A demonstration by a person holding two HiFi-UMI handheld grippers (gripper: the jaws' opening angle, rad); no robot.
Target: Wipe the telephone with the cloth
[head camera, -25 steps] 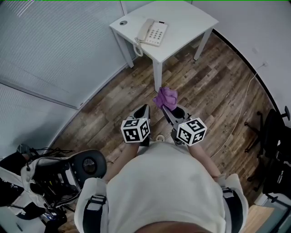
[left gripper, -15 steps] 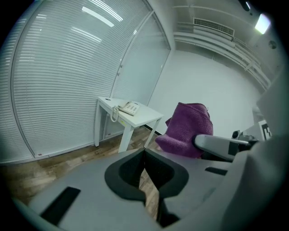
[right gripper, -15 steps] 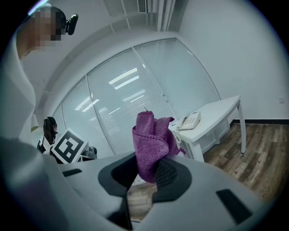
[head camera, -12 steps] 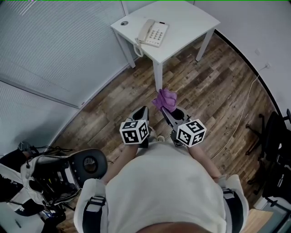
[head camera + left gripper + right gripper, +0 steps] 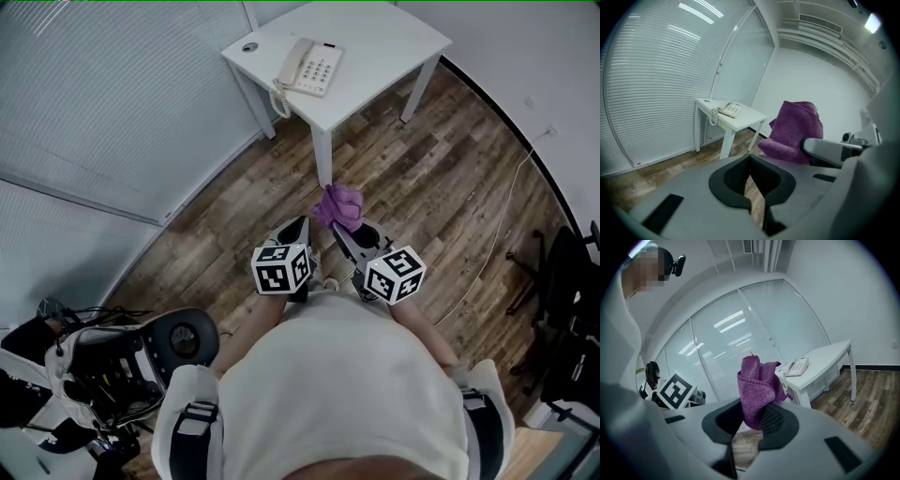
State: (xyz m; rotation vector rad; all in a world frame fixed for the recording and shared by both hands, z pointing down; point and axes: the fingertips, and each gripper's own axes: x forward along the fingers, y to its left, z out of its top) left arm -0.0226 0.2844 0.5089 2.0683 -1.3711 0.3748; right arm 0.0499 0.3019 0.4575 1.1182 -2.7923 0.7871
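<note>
While right claw (image 5: pixel 751 420) grips cloth (image 5: pixel 757 380), telephone (image 5: pixel 798 366) beyond

I wear a white top (image 5: pixel 337 375) with black shoulder straps (image 5: pixel 192 436). My left gripper (image 5: pixel 300 223) and right gripper (image 5: pixel 339 228) are grey with dark fingers (image 5: pixel 293 234), each bearing a black-and-white cube (image 5: pixel 280 269).

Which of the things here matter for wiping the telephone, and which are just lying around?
For the job: telephone on the table; cloth, clamped in the right gripper; left gripper, shut and empty.

Just lying about: cable on the floor; black chair at the right; round cap on the tabletop.
</note>
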